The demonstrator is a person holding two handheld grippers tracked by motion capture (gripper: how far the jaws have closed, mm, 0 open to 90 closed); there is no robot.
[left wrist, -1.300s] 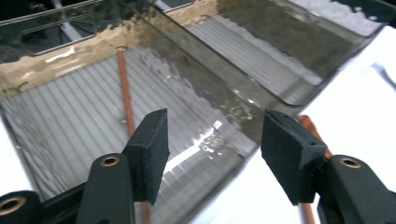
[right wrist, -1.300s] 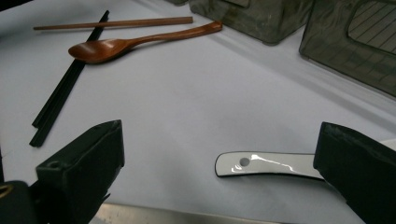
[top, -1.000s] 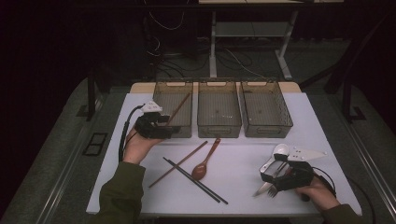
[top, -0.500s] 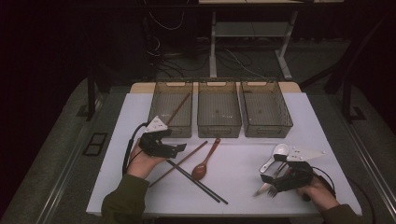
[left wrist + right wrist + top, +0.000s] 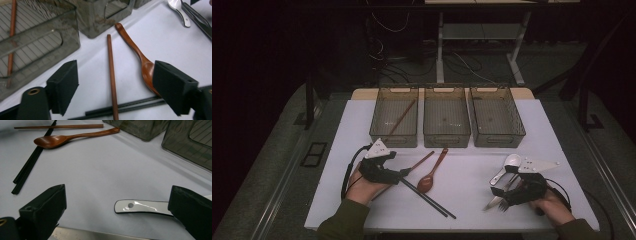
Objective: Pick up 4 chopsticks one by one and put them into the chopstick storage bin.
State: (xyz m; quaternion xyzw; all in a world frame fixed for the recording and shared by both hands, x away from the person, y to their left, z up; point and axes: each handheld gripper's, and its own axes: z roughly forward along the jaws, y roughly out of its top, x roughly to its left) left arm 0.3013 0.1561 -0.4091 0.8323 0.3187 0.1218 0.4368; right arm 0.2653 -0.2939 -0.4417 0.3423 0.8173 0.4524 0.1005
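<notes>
Brown wooden chopstick [image 5: 414, 165] on white table [image 5: 472, 197], high view, just ahead of left gripper [image 5: 404, 173]. Left gripper view: jaws apart, just narrowed, straddling chopstick [image 5: 112, 82] untouched. Right gripper view: right gripper [image 5: 117, 215] spread, empty, over white spoon handle [image 5: 142, 207].

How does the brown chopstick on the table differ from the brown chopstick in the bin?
The brown chopstick on the table lies flat on the white tabletop, between the open left tongs, its near end across the black chopsticks. The brown chopstick in the bin lies inside the left bin, clear of any other utensil and away from both tongs. Both are slim, reddish-brown wooden sticks of matching look.
</notes>
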